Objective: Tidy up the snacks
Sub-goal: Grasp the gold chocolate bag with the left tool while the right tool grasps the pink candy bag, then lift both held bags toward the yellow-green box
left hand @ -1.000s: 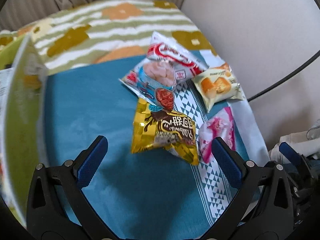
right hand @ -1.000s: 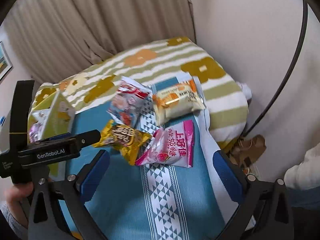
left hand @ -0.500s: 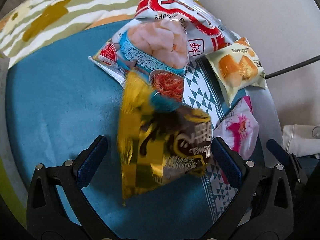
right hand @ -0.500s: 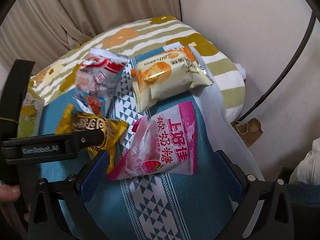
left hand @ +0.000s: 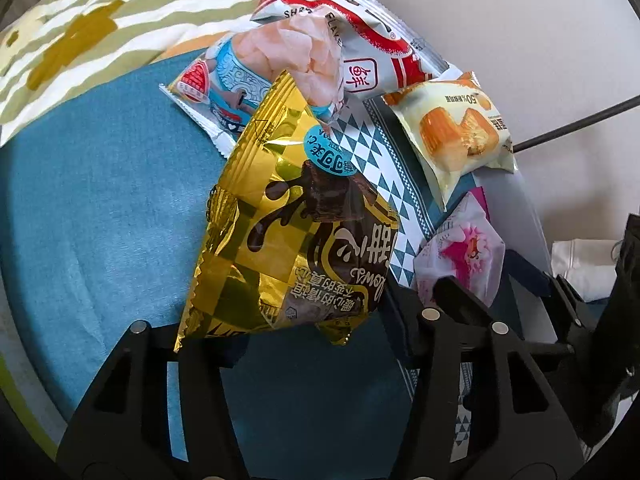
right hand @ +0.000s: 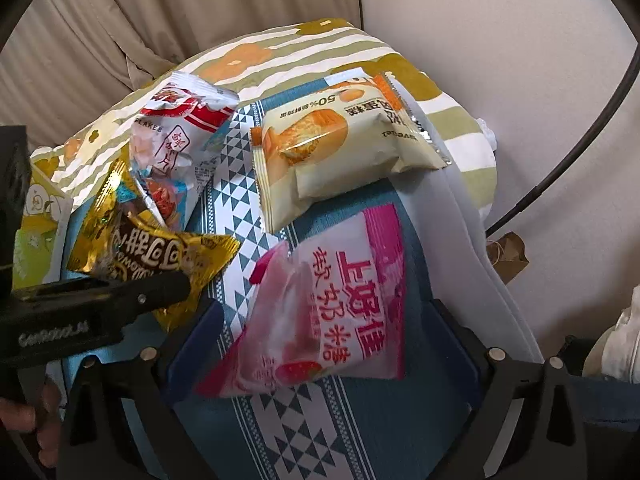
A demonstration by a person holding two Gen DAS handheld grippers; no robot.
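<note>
The left tongs (left hand: pixel 310 328) have just clenched on the gold brownie packet (left hand: pixel 296 240), so it can be lifted, while the right tongs (right hand: pixel 324 344) straddle the pink candy bag (right hand: pixel 320 316), still released.

A crinkled gold foil packet (left hand: pixel 288 236), mirror-glossy, is seen beside a pink packet (right hand: pixel 320 316) of smooth, slightly translucent plastic film. A cream cake packet (right hand: pixel 348 148) is finished in soft satin film with crimped ends, and a red-and-white shrimp packet (left hand: pixel 320 52) in shiny plastic. All are carried on a matt teal woven cloth (left hand: pixel 100 200). The gripper frames (left hand: pixel 132 408) are made of matt black plastic with small bright metal pins
</note>
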